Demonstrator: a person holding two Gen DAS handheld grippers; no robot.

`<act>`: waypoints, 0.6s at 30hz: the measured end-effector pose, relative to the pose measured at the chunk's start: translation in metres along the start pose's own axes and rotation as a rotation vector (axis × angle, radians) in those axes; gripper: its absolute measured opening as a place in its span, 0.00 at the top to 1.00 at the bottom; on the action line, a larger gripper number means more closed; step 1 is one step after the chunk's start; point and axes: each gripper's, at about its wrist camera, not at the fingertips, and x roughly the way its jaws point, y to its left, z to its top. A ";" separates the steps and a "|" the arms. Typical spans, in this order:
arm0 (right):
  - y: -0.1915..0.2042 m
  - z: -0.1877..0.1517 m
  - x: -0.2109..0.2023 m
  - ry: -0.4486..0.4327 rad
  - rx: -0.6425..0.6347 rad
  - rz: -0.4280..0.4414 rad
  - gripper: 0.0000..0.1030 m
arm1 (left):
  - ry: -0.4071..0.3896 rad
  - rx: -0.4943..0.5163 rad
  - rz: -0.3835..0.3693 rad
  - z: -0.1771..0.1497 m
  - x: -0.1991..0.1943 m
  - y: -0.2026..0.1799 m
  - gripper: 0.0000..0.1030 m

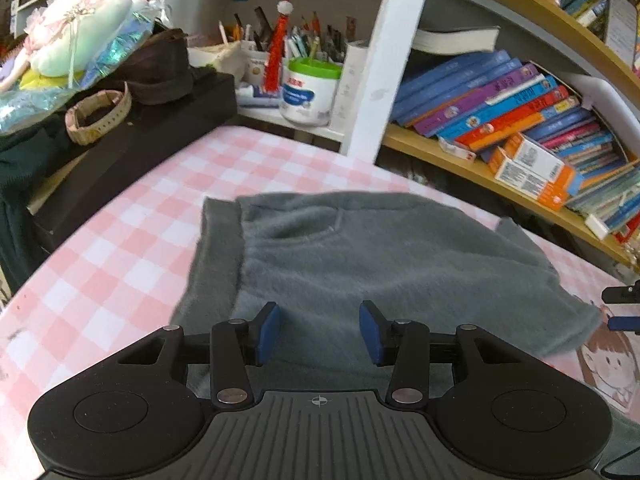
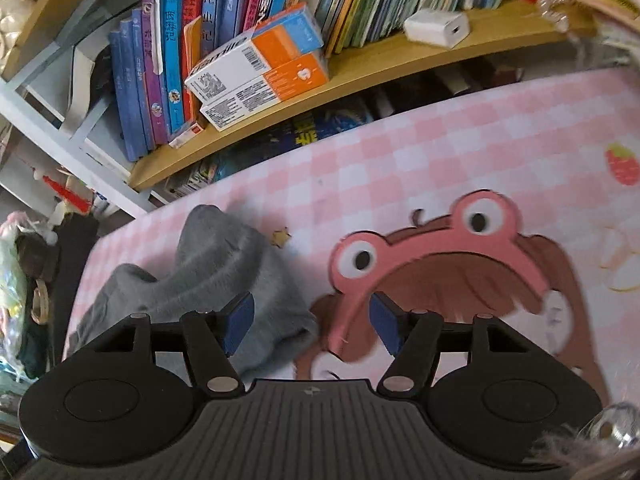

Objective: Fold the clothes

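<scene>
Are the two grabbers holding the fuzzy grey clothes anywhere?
No. The left gripper and right gripper are both open above the grey garment, holding nothing.

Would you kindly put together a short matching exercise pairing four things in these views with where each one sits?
Things:
1. grey garment
2. orange and white boxes
3. white tub with green lid
4. frog-hat cartoon girl

Places:
A. white shelf nook, among pens
B. printed on the pink checked cover
C. lying spread on the pink checked cover
D. wooden bookshelf, stacked in front of books

Pairs: 1-C, 2-D, 3-A, 4-B
</scene>
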 end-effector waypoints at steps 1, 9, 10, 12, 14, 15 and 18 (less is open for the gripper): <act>0.002 0.000 0.004 0.006 0.005 0.008 0.40 | -0.005 0.002 0.001 0.002 0.002 0.001 0.58; 0.018 -0.005 0.030 0.049 0.015 0.031 0.40 | 0.056 0.012 0.007 0.004 0.029 0.004 0.60; 0.019 -0.006 0.031 0.045 0.011 0.024 0.40 | 0.059 0.026 0.010 0.004 0.031 0.002 0.60; 0.021 -0.011 0.033 0.043 -0.004 0.017 0.45 | 0.064 0.054 0.016 0.005 0.032 -0.001 0.60; 0.024 -0.016 0.034 0.041 -0.033 0.011 0.51 | 0.067 0.057 0.016 0.006 0.032 -0.001 0.60; 0.024 -0.017 0.034 0.045 -0.036 0.013 0.59 | 0.067 0.056 0.015 0.006 0.032 -0.001 0.60; 0.024 -0.019 0.036 0.065 -0.032 0.027 0.80 | 0.068 0.065 0.019 0.007 0.032 -0.002 0.60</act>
